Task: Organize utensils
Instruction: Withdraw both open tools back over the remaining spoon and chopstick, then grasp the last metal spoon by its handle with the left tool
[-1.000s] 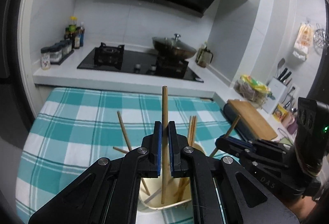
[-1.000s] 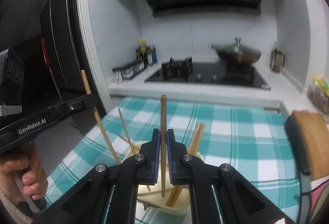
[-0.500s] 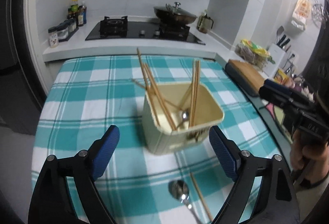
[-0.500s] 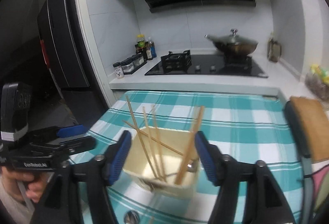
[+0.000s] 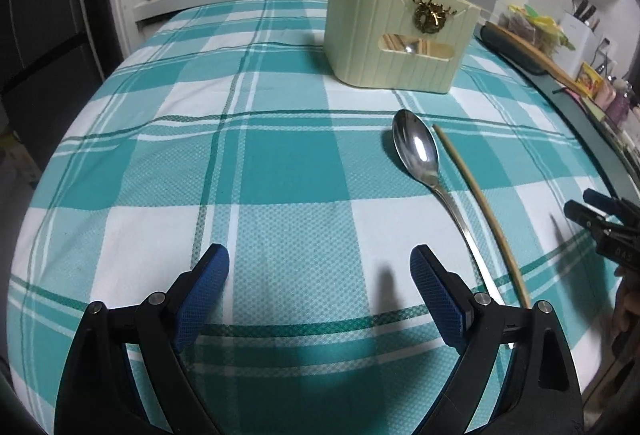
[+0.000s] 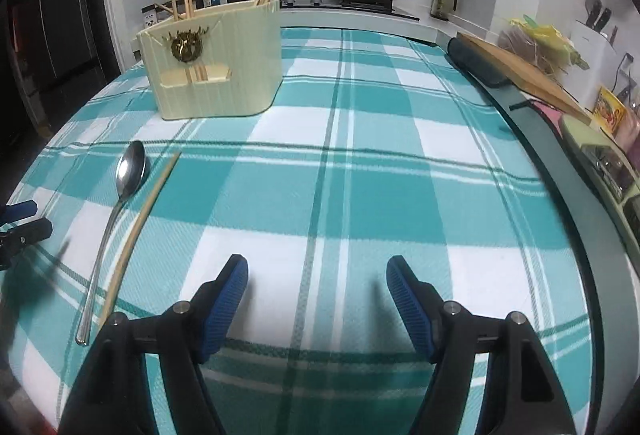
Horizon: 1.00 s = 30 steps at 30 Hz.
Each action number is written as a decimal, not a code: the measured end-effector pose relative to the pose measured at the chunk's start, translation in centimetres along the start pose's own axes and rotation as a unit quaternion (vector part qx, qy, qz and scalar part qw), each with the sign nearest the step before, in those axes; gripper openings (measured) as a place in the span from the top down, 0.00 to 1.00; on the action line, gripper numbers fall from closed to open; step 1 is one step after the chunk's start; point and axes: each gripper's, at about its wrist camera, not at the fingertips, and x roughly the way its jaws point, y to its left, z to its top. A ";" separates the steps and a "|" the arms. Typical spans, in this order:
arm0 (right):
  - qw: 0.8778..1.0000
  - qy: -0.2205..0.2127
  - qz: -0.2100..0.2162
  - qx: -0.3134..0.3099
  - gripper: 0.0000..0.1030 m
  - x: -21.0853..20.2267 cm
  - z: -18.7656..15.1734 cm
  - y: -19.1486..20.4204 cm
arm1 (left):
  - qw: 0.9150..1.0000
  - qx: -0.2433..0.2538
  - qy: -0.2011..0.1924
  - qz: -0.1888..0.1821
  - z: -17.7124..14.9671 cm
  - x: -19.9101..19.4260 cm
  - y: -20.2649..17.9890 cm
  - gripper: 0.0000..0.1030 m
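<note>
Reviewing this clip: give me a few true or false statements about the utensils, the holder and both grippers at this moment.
1. A metal spoon lies on the teal checked tablecloth. True.
2. A single wooden chopstick lies beside the spoon. True.
3. The cream ribbed utensil holder is empty. False: chopsticks stand in it.
4. The left gripper grips the spoon. False: it is open, with nothing between its jaws.
5. The right gripper is open over bare cloth. True.

One spoon [image 5: 416,151], one loose chopstick [image 5: 480,211], one holder [image 5: 396,43] (several chopsticks inside)
</note>
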 end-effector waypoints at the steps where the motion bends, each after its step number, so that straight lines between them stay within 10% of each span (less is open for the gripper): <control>1: 1.000 0.001 -0.003 0.001 0.29 0.2 -0.2 0.1 | 1.000 -0.003 0.001 0.002 -0.1 0.2 -0.1 0.10; 30: 1.000 0.021 -0.001 0.017 0.26 1.4 -1.2 0.4 | 0.999 0.027 0.030 0.026 -0.9 2.0 -1.8 0.00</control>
